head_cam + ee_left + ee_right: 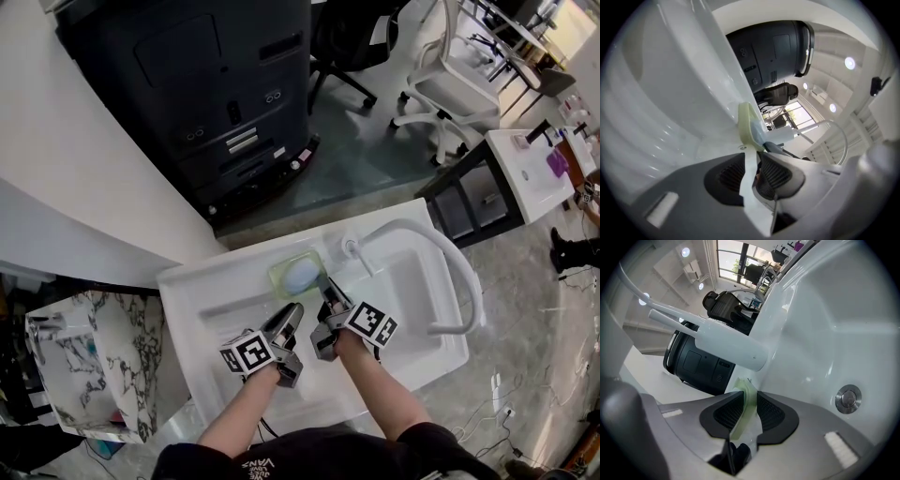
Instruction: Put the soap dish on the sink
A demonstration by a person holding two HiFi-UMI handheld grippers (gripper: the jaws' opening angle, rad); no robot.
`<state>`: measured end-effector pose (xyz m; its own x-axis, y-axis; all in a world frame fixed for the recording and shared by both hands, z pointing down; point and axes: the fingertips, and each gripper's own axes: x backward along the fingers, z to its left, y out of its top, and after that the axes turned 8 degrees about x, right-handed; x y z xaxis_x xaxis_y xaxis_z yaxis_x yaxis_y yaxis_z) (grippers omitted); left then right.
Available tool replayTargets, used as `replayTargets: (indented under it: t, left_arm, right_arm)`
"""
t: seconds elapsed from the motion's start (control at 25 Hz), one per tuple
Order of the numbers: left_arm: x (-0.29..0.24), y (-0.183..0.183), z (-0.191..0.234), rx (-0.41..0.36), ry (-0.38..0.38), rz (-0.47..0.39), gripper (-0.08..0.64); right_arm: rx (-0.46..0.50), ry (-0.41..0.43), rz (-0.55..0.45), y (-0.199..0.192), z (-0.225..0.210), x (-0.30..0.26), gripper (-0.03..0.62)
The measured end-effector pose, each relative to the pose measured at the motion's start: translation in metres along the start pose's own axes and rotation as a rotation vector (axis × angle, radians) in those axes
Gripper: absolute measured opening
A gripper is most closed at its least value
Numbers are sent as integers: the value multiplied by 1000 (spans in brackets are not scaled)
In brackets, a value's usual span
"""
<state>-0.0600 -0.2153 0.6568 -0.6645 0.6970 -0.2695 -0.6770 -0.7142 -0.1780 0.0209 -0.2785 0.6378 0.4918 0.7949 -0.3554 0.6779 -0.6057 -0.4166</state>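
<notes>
Soap dish (284,276), one, sitting on the single sink's (216,300) ledge beside one faucet (403,224), carrying one soap bar (303,271), being pinched by the right gripper (325,287), being straddled loosely by the wide-open left gripper (293,311).

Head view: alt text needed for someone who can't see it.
From above, the right gripper clamps the rim of a pale green soap dish holding soap, on the white sink ledge beside the faucet. The left gripper is open just short of the dish.
</notes>
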Motion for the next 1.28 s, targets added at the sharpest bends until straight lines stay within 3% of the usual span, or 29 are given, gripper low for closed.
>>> replayTargets:
  t: [0.28,0.68,1.28]
  left_arm:
    - [-2,6,3,-93,43,-23,99]
    - [-12,15,1,-53,49,-59,66]
    - [-24,19,-2,-53,42,-60,54]
  right_arm:
    - [55,2,18,-1,1,1,76]
    - [155,-9,53,3,2,4,103]
    - [241,29,97,1,2,19,138]
